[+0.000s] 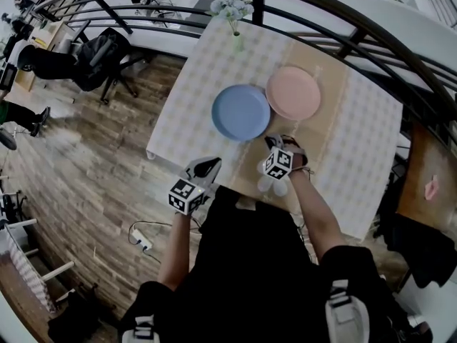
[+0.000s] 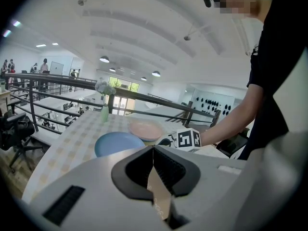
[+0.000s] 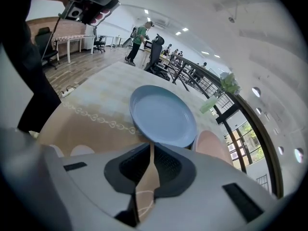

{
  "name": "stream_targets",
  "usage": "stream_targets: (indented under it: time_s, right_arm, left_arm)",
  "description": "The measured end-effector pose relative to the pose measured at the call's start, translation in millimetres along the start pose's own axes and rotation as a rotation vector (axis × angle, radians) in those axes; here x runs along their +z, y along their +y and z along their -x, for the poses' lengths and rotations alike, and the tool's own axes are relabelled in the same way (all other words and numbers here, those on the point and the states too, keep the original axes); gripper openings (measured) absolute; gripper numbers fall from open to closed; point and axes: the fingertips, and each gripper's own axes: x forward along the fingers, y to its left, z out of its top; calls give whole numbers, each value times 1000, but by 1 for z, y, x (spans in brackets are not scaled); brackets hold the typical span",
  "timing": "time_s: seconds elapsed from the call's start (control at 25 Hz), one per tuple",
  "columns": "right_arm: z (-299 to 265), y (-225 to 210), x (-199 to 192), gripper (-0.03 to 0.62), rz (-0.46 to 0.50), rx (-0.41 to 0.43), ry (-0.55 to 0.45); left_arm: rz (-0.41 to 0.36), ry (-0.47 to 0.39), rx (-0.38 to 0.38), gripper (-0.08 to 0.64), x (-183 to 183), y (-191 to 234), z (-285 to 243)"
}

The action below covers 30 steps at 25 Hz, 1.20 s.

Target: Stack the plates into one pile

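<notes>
A blue plate (image 1: 240, 111) and a pink plate (image 1: 293, 92) lie side by side on the checked tablecloth (image 1: 350, 141), their rims touching or nearly so. My right gripper (image 1: 277, 141) is at the blue plate's near edge. In the right gripper view its jaws (image 3: 151, 146) stand a narrow slit apart, with nothing between them and the blue plate (image 3: 163, 115) just beyond the tips. The pink plate (image 3: 211, 146) shows to the right there. My left gripper (image 1: 211, 163) hovers at the table's front edge, jaws (image 2: 153, 148) shut and empty, pointing toward the blue plate (image 2: 118, 142).
A green vase of flowers (image 1: 234, 16) stands at the table's far edge. A black railing (image 1: 357, 38) curves behind the table. A power strip (image 1: 141, 243) lies on the wooden floor at the left. A brown table (image 1: 428, 184) is at the right.
</notes>
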Motion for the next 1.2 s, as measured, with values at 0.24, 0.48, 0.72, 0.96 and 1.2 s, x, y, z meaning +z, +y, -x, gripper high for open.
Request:
stream_targets:
  time_s: [0.24,0.48,0.72,0.96,1.2]
  right_arm:
    - [-13,6,28,35,12,12,-8]
    - [-24,22,46,50,49,40,-9]
    - [-36,35,55,71,72,71,1]
    - [-47,44,56,72,176,86,17]
    - [-53,46,62,65,254,97,26]
  left_arm:
    - [7,8,-1,3,-4,24,12]
    - [8,1,-3,3,-3,43,20]
    - [13,0,-6,3,-6,55,26]
    - [11,-2,0,3,-6,64,32]
    - [20,2,16,3,-11,74,39]
